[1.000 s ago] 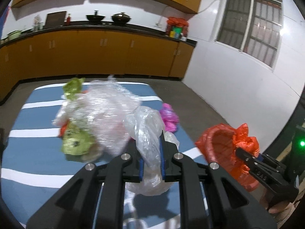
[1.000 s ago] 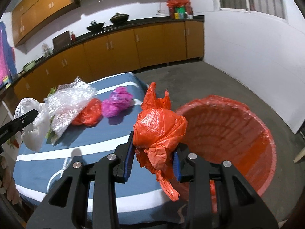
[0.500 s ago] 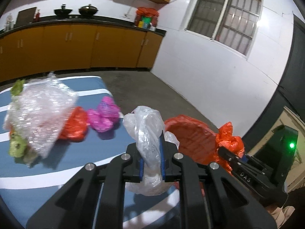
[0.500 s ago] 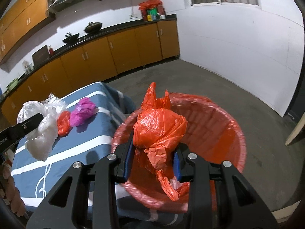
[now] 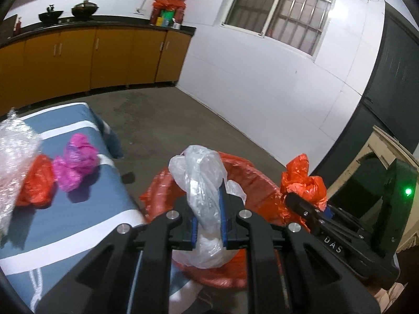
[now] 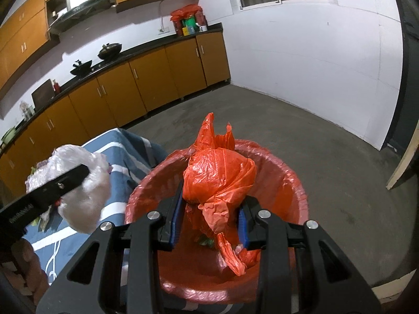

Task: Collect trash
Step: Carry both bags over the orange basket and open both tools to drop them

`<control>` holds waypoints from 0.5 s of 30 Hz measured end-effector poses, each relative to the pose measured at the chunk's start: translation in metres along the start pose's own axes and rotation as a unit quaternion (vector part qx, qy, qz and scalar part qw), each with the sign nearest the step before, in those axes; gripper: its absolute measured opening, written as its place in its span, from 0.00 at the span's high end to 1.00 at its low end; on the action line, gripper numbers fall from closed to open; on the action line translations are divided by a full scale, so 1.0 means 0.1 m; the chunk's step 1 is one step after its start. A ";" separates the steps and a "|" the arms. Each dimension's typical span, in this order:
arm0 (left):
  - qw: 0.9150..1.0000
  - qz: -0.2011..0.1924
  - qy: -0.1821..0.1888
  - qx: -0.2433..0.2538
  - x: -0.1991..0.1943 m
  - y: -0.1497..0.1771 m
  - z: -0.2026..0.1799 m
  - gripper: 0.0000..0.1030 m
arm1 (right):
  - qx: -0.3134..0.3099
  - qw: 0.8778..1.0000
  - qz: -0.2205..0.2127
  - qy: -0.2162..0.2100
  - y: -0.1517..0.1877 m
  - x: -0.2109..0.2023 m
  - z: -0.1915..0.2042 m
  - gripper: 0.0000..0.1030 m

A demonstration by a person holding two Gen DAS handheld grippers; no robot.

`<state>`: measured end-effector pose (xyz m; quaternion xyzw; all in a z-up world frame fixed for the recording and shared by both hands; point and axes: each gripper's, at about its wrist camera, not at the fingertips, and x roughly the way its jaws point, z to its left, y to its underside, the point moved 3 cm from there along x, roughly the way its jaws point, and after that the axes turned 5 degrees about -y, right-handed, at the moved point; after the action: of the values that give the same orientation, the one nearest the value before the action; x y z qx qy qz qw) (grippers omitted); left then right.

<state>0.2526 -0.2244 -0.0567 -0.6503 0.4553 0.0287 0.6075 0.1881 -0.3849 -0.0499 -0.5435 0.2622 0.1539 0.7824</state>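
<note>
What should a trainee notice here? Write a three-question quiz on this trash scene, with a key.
1. True or false: the right gripper holds an orange bag over the red-lined bin.
2. What is pinched between the left gripper fingers?
A. pink bag
B. clear plastic bag
C. bubble wrap
3. Name two pieces of trash left on the striped table.

Key:
1. True
2. B, the clear plastic bag
3. Any two: pink bag, orange bag on the table, bubble wrap
</note>
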 end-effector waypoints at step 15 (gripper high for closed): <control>0.999 0.039 0.018 0.013 0.50 0.06 -0.24 0.73 | 0.042 0.999 -0.018 -0.016 -0.12 -0.04 -0.26 0.59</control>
<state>0.2659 -0.2711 -0.0842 -0.6242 0.4912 0.0348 0.6065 0.1853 -0.4130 -0.0454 -0.5124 0.2463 0.1377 0.8110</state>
